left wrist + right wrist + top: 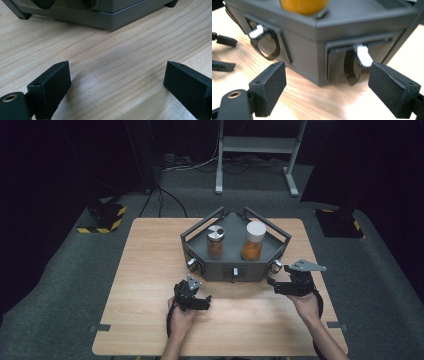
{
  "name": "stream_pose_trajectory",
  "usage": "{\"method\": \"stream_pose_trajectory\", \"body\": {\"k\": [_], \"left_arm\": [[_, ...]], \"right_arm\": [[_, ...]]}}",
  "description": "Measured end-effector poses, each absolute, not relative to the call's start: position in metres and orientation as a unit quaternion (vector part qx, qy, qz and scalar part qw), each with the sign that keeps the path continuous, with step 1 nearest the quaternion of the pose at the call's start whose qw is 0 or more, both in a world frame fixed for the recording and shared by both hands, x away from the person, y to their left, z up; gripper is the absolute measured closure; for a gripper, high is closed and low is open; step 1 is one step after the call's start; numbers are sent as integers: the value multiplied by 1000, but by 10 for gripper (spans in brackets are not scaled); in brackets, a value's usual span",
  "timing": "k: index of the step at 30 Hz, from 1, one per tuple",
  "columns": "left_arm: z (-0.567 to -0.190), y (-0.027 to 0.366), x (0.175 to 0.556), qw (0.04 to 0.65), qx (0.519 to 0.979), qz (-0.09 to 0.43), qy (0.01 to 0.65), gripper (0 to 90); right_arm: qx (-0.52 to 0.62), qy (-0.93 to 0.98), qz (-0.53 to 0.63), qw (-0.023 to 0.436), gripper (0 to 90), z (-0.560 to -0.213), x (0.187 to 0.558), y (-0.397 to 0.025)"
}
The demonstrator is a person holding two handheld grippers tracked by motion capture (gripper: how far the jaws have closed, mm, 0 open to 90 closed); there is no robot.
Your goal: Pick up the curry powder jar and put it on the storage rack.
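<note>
The dark grey angular rack (235,262) sits on the wooden counter (150,270), just ahead of both tongs, carrying a silver-lidded jar (215,241) and a taller white-capped jar (253,241) of orange contents. The left tongs (204,303) rest released, jaws spread over bare wood, a little short of the rack. The right tongs (273,286) are also released, close to its front right corner. The right gripper view brings out white-tipped latches (363,54) set in recessed panels, small in the high view.
</note>
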State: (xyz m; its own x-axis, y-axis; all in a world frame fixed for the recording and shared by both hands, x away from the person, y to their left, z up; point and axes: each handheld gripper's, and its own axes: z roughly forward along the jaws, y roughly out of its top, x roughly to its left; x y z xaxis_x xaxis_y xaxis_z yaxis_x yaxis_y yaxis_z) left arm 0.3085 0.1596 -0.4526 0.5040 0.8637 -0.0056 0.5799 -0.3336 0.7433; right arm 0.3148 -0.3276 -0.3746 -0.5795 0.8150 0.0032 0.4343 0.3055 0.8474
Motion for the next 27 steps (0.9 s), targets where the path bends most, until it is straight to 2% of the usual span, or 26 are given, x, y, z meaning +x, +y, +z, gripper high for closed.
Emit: {"method": "stream_pose_trajectory", "body": {"k": [27], "left_arm": [[-453,160,308,354,791,201,456,75]], "right_arm": [[434,793,376,204,143,-431,319,-317]]}}
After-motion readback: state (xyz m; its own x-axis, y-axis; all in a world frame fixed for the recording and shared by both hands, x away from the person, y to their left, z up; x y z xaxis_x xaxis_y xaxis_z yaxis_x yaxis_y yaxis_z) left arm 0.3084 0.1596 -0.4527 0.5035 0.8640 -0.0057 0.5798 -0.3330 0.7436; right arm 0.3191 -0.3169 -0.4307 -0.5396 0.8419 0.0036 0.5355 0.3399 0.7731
